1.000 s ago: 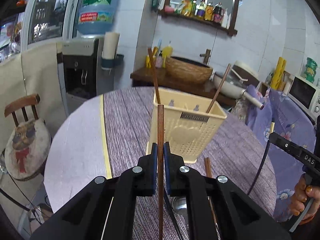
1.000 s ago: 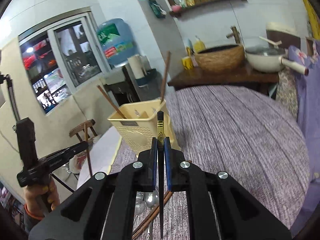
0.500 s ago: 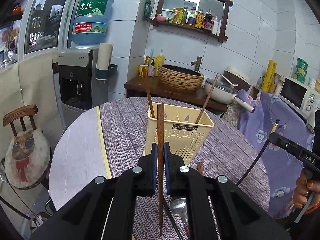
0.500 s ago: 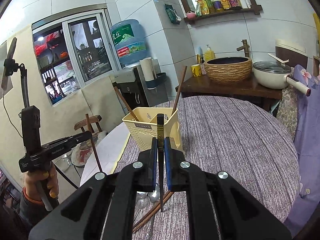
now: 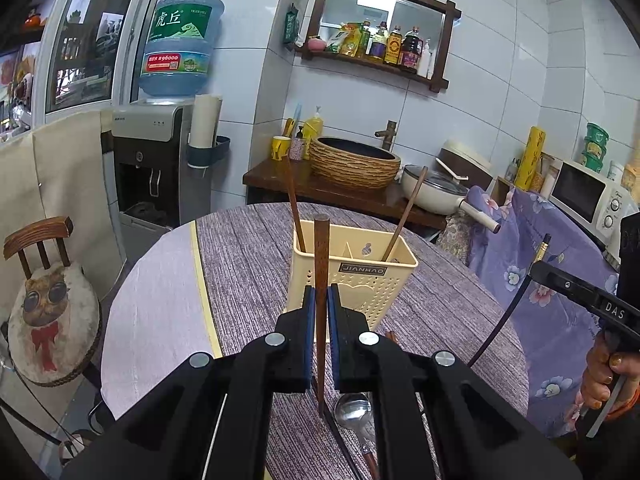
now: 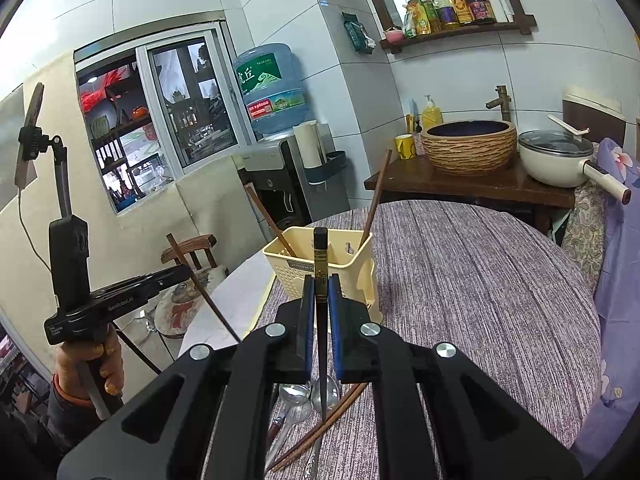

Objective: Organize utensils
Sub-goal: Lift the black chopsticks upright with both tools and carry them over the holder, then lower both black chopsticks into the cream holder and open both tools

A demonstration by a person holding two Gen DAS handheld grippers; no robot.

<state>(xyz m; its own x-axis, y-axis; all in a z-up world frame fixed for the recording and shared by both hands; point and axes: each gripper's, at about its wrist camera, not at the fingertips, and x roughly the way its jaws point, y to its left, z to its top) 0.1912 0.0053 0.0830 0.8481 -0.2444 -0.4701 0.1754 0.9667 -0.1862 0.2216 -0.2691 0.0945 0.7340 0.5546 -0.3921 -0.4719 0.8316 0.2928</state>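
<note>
A cream utensil basket stands on the purple-clothed round table, with two brown chopsticks leaning in it. My left gripper is shut on a brown wooden chopstick, held upright just in front of the basket. My right gripper is shut on a black chopstick with a gold band, also upright before the basket. Spoons and brown chopsticks lie on the cloth beneath both grippers.
A cat-cushion chair stands left of the table. Behind are a water dispenser, a wooden counter with a woven basin and a white pot. A flowered cloth and microwave sit to the right.
Both grippers have risen with their chopsticks, so the basket sits lower and farther in each view. The right gripper has rolled level. Both grips are unchanged.
</note>
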